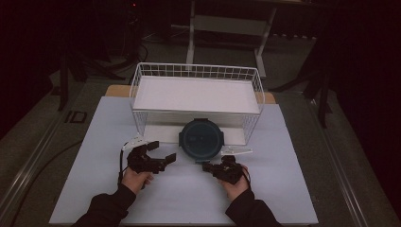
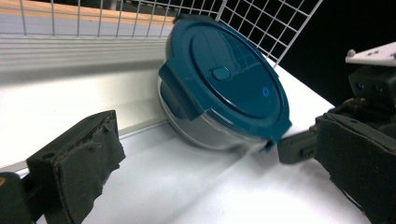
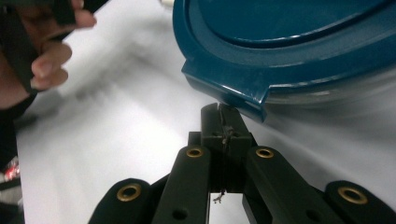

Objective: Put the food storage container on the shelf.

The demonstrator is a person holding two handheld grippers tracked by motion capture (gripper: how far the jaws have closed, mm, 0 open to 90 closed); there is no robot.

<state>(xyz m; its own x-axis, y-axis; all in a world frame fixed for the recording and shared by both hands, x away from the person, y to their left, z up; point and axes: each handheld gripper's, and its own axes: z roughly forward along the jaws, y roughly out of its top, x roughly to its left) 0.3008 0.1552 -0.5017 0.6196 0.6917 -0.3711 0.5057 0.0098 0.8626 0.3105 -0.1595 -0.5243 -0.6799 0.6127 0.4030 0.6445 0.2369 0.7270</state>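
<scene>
A round container with a dark teal clip lid (image 1: 201,137) sits on the white desk (image 1: 189,194), right against the front of a white wire basket (image 1: 196,75). The right tongs (image 3: 224,109) are pressed fully together with nothing between them, their tip just under a lid tab at the container's near right edge. The left tongs (image 1: 161,152) stand wide apart, empty, just left of the container and pointing toward it. A hand grips each tool from the near side.

No legible text, label, brand or number on the container lid (image 2: 229,79), basket or table.
</scene>
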